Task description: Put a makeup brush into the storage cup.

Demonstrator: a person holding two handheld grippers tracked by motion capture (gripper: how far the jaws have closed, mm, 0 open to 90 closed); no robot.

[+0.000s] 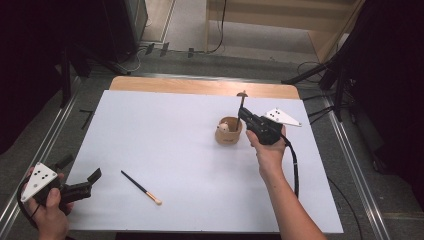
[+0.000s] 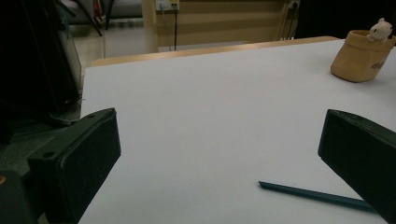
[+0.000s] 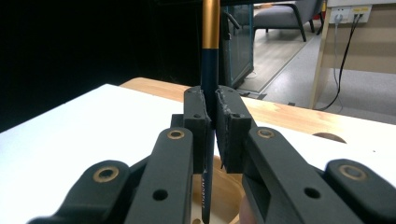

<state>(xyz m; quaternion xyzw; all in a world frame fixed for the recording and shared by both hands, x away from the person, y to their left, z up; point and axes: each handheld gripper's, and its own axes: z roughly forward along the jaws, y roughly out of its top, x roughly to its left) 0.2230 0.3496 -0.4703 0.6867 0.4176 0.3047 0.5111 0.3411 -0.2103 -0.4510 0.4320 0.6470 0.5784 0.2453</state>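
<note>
An upright makeup brush [image 1: 240, 104] with a dark handle and a gold ferrule [image 3: 210, 28] is clamped between the pads of my right gripper [image 1: 243, 115] [image 3: 211, 119], which is shut on it. Its lower end points down into a tan cup [image 1: 228, 132] [image 3: 226, 191] right of the table's middle. A small white plush figure [image 1: 223, 128] [image 2: 380, 29] peeks over the cup's rim. A second brush [image 1: 141, 187] [image 2: 317, 196] lies flat near the front left. My left gripper [image 1: 80, 169] [image 2: 219, 158] rests open at the front left corner, with this brush just to its right.
The white table top [image 1: 165, 135] has a bare wooden strip [image 1: 200, 86] along its far edge. Metal rails [image 1: 350, 150] run along both sides. Dark stands and cables [image 1: 335, 75] crowd the far corners.
</note>
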